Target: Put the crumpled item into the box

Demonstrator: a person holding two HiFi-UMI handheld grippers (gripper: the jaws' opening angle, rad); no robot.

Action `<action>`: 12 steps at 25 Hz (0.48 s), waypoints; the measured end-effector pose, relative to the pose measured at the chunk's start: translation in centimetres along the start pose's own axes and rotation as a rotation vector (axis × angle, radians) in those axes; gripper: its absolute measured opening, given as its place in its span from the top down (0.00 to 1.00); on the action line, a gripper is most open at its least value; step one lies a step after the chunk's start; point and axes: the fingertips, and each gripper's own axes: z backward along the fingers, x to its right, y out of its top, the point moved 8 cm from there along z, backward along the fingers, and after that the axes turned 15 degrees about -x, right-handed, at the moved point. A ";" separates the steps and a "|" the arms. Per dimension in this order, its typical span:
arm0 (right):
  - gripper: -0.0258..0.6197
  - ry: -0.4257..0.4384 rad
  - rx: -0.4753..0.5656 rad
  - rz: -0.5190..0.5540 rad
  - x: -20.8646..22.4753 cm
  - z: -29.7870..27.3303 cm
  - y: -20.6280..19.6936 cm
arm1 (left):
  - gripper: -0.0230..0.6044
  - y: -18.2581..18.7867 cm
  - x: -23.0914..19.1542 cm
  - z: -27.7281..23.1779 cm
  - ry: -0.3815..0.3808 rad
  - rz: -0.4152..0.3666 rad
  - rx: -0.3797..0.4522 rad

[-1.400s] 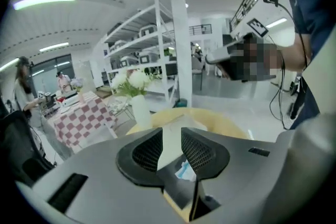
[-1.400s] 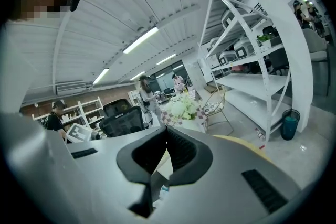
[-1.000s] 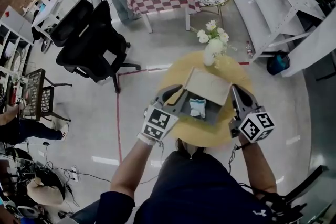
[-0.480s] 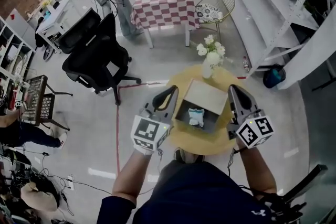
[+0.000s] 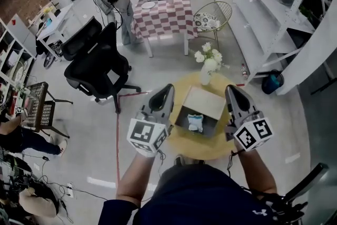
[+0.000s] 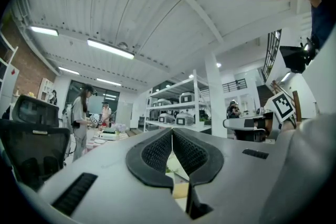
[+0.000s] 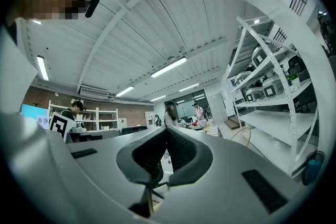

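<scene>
Inside the open box (image 5: 202,103) on my round yellow surface (image 5: 210,146) lies the crumpled item (image 5: 196,123), pale blue and white. My left tool (image 5: 167,90) is just left of the box, its jaws together on nothing. My right tool (image 5: 232,91) is just right of the box, likewise closed and empty. A vase of flowers (image 5: 206,67) stands beyond the box.
</scene>
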 end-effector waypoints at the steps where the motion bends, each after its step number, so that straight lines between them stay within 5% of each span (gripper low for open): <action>1: 0.96 -0.001 0.006 0.005 0.0 0.1 0.1 | 0.93 0.2 0.0 0.1 0.004 0.004 0.012; 12: 0.96 -0.017 0.022 0.037 0.1 0.7 0.2 | 0.93 0.3 0.0 0.3 0.006 0.014 0.021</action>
